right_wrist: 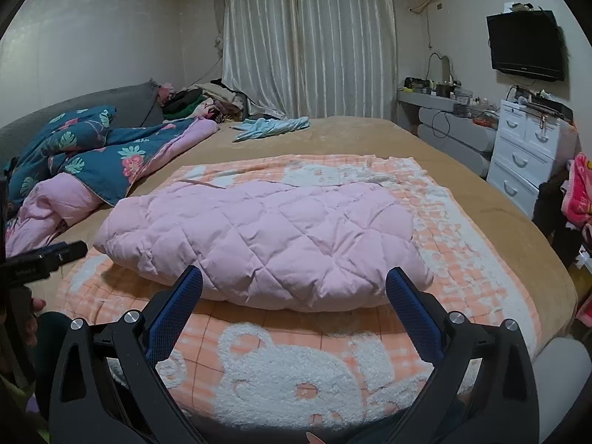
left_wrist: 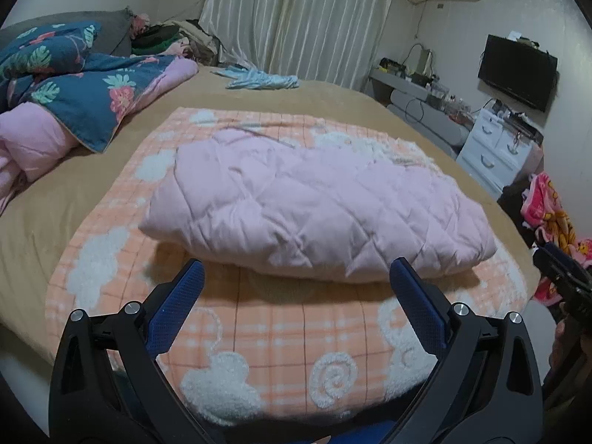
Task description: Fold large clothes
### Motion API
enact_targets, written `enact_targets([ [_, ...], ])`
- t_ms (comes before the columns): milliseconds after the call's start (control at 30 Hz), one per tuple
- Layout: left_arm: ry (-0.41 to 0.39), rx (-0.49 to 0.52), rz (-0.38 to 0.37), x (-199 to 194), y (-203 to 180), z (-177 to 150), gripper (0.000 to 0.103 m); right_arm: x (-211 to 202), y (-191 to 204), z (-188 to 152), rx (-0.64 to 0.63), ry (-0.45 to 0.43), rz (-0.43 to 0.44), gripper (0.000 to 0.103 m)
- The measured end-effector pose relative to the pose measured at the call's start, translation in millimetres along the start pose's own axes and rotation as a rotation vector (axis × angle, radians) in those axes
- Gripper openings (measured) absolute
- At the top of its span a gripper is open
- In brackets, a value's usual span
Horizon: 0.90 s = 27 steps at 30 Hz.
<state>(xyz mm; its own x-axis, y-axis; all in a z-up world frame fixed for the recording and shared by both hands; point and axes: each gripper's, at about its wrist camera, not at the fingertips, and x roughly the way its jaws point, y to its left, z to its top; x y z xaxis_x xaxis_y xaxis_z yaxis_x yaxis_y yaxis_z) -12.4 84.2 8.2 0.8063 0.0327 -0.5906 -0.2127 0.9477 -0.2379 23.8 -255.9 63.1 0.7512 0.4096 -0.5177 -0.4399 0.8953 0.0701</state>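
A folded pink quilted garment (left_wrist: pixel 314 207), possibly a padded coat though the bundle hides its cut, lies in the middle of an orange plaid blanket with white fleecy figures (left_wrist: pixel 281 340) spread over a tan-covered bed (left_wrist: pixel 44 214). The left tongs (left_wrist: pixel 296 277) hang released just short of the garment's near edge, blue fingers (left_wrist: pixel 185 296) spread wide and holding nothing. The right tongs (right_wrist: pixel 294 283) are likewise released, fingers (right_wrist: pixel 407 303) parted on either side of the garment's near edge without touching it. Beyond the garment, toward the white curtain (right_wrist: pixel 307 40), a light-blue cloth (right_wrist: pixel 272 127) lies on the bed. Left of the garment a blue floral quilt with pink lining (right_wrist: pixel 92 159) is heaped. Right of the garment stand a white drawer chest (right_wrist: pixel 525 151) and a wall-mounted television (right_wrist: pixel 525 44).
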Motion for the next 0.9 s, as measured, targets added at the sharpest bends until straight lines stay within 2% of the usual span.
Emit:
enact_targets([
  [267,0.061,0.012,-0.001,17,-7,-24,0.094,22,6,-23,0.023,0.087,0.017,0.099],
  [600,0.062,0.05,0.001,16,-17,-31,0.094,28,22,-33,-0.008,0.089,0.032,0.099],
  [900,0.054,0.043,-0.002,14,-16,-29,0.094,27,28,-33,-0.026,0.09,0.05,0.099],
])
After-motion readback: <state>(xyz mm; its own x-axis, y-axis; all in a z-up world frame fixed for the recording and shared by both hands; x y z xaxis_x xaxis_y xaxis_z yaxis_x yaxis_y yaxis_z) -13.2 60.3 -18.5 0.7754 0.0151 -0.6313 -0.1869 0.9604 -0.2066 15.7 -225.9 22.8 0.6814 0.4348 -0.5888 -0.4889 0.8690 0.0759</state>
